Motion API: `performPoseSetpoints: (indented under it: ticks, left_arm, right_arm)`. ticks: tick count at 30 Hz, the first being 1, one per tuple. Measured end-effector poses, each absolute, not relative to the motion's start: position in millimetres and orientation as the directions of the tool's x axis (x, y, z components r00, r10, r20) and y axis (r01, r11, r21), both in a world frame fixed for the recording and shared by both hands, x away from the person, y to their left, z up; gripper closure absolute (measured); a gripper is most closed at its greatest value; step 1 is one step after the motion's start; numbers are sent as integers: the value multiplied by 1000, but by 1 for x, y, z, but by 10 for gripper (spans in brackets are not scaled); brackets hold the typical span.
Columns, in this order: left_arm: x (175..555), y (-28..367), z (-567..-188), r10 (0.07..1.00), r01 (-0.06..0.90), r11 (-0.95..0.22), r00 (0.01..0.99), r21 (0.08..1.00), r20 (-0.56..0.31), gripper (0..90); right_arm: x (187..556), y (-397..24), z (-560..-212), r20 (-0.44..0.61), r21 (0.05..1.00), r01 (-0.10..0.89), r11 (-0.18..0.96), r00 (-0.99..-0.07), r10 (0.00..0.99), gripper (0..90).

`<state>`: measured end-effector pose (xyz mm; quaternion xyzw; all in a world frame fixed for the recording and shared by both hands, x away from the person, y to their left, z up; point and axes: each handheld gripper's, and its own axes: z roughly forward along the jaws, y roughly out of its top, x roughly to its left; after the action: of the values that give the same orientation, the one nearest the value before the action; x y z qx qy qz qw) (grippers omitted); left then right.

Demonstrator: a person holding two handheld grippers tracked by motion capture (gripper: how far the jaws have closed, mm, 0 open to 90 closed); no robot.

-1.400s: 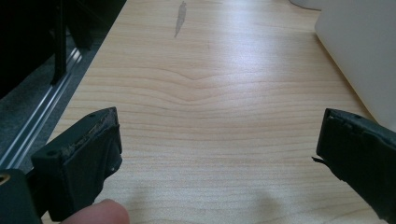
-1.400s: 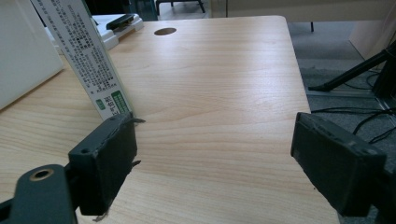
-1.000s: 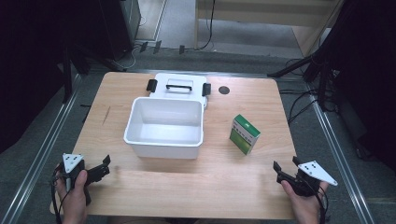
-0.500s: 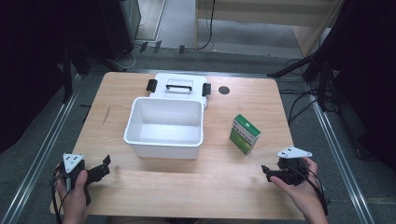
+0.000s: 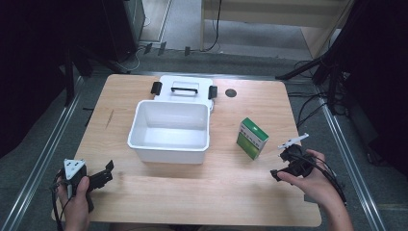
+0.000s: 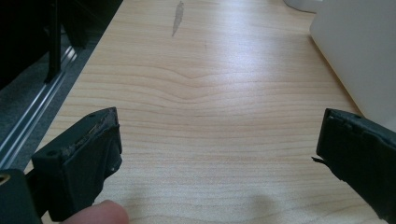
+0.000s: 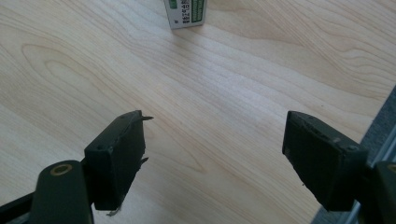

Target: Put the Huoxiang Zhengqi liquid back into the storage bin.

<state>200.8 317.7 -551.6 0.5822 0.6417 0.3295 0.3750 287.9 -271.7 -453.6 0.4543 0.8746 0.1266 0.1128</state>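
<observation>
White bin (image 5: 169, 130), green-and-white box (image 5: 251, 138), pale wood-grain table (image 5: 231, 187), black claws.

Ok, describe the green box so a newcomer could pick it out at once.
Start at the white tub in the middle of the wooden table. Look just to its right, toward the right gripper: the small green box stands there alone. It is the only green thing on the table.

Light wooden surface (image 5: 202, 202) evenly lit from overhead; surroundings at 9 and 3 o'clock near black. Pale sheen across wood in both gripper views. Soft shadow beside white rectangular plastic tub (image 5: 169, 131). High view slightly soft; near black jaws blurred.
</observation>
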Motion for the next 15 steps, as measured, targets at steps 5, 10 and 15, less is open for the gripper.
performPoseSetpoints:
  ticks: [5,10,15]
  left_arm:
    - [200,318,-552,994,497,104,-39,861,-98,11]
    - [200,318,-552,994,498,108,-37,861,-103,11]
    - [200,318,-552,994,502,108,-35,858,-105,10]
  right_arm:
    - [297,-261,-437,-97,277,764,583,-582,808,197]
    - [304,-251,-425,-110,251,751,610,-604,789,188]
    - [310,-241,-412,-117,247,738,628,-621,775,187]
